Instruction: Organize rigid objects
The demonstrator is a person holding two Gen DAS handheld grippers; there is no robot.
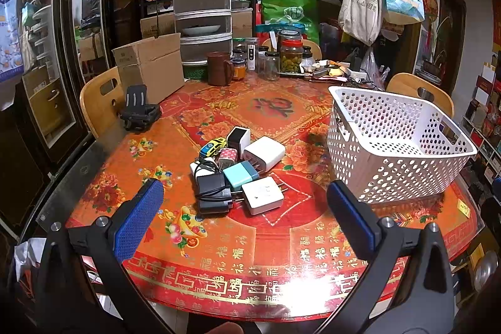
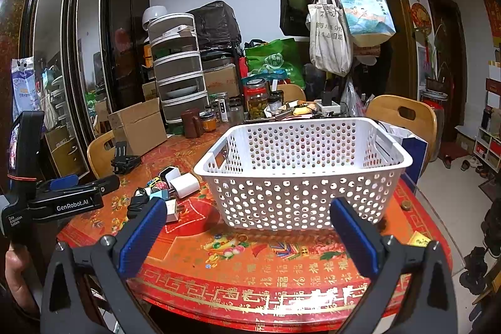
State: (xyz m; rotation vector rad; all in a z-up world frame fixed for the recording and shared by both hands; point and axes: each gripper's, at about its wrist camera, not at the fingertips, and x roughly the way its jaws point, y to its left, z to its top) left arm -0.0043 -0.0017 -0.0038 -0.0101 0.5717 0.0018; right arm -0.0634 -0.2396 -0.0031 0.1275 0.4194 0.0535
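Resting on the round red-and-orange patterned table (image 1: 281, 240): a cluster of plug-in chargers (image 1: 238, 174) in white, teal and black, with a small yellow toy car (image 1: 213, 145). White perforated plastic basket (image 2: 300, 174) stands just right of them, nothing visible inside. Left gripper (image 1: 244, 208) and right gripper (image 2: 247, 227): blue-padded fingers spread apart, holding nothing.
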